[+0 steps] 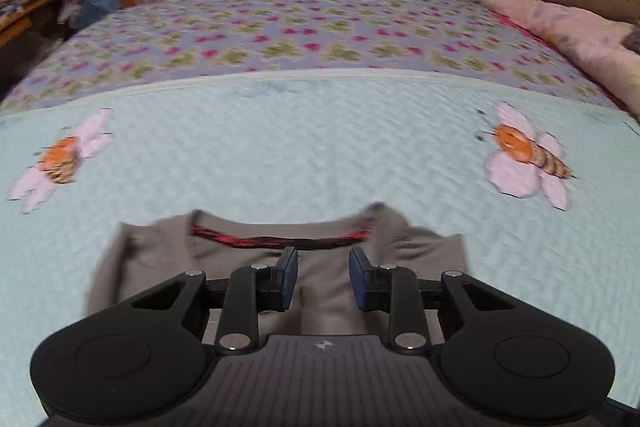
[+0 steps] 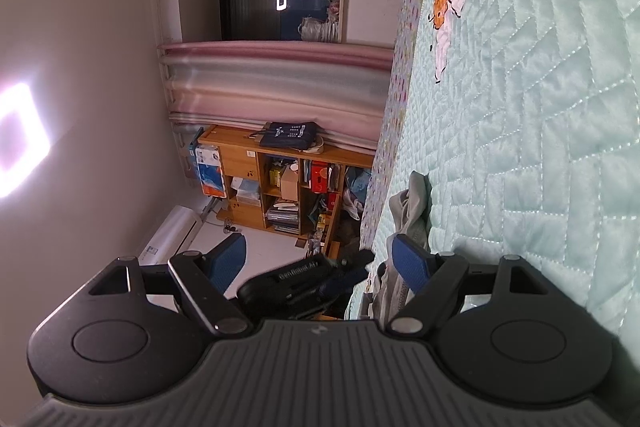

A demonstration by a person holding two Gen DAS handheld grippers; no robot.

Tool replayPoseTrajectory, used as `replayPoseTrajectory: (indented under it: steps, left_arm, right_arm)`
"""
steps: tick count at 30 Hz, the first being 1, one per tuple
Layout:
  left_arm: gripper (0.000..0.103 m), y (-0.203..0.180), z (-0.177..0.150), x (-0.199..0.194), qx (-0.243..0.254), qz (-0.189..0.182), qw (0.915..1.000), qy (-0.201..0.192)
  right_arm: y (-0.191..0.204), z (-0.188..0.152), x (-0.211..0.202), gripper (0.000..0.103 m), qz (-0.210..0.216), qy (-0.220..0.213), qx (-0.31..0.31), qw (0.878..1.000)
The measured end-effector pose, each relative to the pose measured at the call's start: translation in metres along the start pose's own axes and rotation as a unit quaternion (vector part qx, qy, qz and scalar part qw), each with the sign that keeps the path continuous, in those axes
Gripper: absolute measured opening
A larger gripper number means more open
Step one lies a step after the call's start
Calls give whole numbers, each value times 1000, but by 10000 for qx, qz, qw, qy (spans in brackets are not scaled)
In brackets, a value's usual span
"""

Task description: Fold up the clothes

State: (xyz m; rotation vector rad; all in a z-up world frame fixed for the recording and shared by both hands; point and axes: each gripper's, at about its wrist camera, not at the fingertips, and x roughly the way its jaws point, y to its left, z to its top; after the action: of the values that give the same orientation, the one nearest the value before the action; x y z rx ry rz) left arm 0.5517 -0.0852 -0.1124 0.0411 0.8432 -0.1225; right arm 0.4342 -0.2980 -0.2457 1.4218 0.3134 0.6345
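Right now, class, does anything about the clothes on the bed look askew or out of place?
Yes. The grey top lies rumpled on the quilt, its neckline uneven and one shoulder bunched up. In the right wrist view the cloth is heaped in folds at the bed's edge. The left gripper is above it with a gap between its pads.

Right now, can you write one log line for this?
step: fold | grey shirt: on bed quilt | left gripper: over shirt | right gripper: open

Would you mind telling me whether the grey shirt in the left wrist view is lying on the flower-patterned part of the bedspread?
No, the grey shirt lies on the pale mint quilt, nearer the camera than the flower-patterned bedspread.
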Motion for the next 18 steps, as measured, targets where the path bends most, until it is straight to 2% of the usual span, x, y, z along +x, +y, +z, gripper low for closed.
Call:
replayPoseTrajectory:
  steps: [3,5,8,12,14,17,18]
  left_arm:
    - [32,-16,-5,29,207,122,9987,445]
    - [35,-29,-6,33,480,456,9972,342]
    - [33,-37,-2,19,600,348,9975,111]
    - [35,-41,4,-1,386,169,9989,-180]
    - [36,-48,3,5,420,89,9991,-50]
    - [38,-62,-1,34,496,6,9981,354]
    - [39,-66,-2,40,443,69,9984,336]
  right_arm:
    - [0,0,0,81,-4,5,-9,10000]
    - [1,1,-1,81,-4,7,-10,10000]
    - [0,1,-1,81,1,4,1,10000]
    - [0,1,-2,81,12,-3,28,10000]
    - [0,0,-2,81,16,-5,33,10000]
    - [-1,1,-2,81,37,-12,64,10000]
    - [-1,1,-2,81,41,-11,71,10000]
